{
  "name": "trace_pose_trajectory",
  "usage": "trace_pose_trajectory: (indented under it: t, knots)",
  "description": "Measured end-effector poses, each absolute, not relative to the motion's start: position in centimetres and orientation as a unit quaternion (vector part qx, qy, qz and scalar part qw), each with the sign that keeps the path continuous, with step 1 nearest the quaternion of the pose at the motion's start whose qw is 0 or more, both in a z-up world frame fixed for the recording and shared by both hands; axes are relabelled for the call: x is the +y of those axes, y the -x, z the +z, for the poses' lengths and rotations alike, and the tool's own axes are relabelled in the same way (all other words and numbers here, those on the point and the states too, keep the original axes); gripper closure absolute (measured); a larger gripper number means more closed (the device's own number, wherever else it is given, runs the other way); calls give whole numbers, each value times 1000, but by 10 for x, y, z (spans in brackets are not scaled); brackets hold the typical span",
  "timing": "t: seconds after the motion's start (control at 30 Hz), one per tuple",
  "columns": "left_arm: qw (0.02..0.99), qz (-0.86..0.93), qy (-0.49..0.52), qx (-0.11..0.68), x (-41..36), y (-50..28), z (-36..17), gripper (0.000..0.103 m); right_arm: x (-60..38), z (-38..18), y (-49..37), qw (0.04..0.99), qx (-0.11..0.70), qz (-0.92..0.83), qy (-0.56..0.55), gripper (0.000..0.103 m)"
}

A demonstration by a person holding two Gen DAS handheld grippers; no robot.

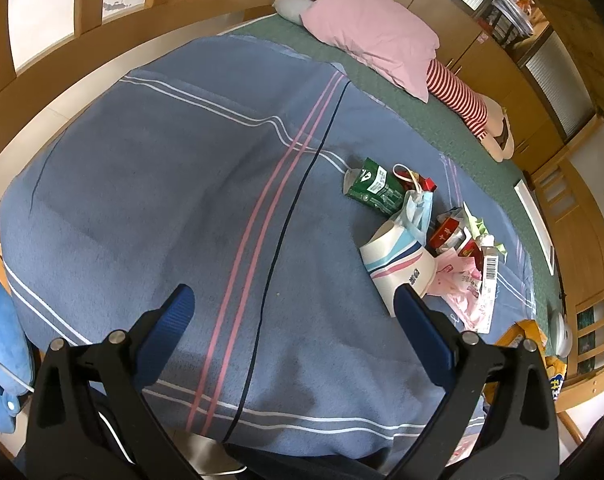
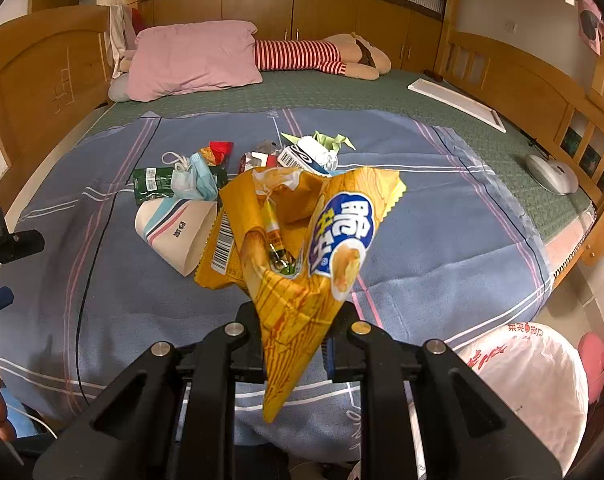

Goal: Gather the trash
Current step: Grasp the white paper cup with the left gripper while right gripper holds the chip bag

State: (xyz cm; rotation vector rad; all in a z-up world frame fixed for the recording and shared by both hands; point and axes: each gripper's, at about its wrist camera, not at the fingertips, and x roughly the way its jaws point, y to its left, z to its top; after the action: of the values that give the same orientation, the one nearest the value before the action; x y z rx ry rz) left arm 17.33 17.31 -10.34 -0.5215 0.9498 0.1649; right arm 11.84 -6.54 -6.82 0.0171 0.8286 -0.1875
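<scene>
My right gripper [image 2: 295,344] is shut on a crumpled yellow chip bag [image 2: 302,248], lifted above the blue blanket [image 2: 442,232]. Behind the bag lies the trash pile: a paper cup [image 2: 173,236], a blue face mask [image 2: 193,178], a green packet [image 2: 151,184], a crushed white bottle [image 2: 310,156] and green folded paper [image 2: 330,140]. In the left wrist view my left gripper [image 1: 297,316] stands open over bare blanket [image 1: 161,200]; its right finger is close to the paper cup [image 1: 398,264]. The mask [image 1: 418,208], green packet [image 1: 376,188], red packs [image 1: 448,236] and pink wrapper [image 1: 470,288] lie beyond.
A white plastic bag [image 2: 534,380] hangs at the bed's near right corner. A pink pillow [image 2: 193,60] and striped plush doll [image 2: 322,56] lie at the head of the bed. A white board [image 2: 458,104] and a grey mouse [image 2: 550,174] rest by the wooden rail.
</scene>
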Motion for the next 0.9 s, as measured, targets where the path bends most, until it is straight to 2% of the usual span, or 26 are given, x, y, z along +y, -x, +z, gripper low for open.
trace_pose_trajectory:
  t: [0.47, 0.67, 0.77, 0.9]
  knots:
    - [856, 60, 240, 455, 167, -176, -105, 4, -68, -67, -117, 912, 399, -92, -18, 83]
    - [851, 56, 340, 397, 220, -168, -95, 4, -72, -66, -114, 914, 394, -90, -29, 83]
    - [832, 42, 372, 409, 229, -175, -101, 4, -73, -66, -114, 914, 394, -87, -34, 83]
    - [845, 30, 318, 428, 212, -212, -93, 5, -74, -67, -111, 915, 393, -83, -40, 83]
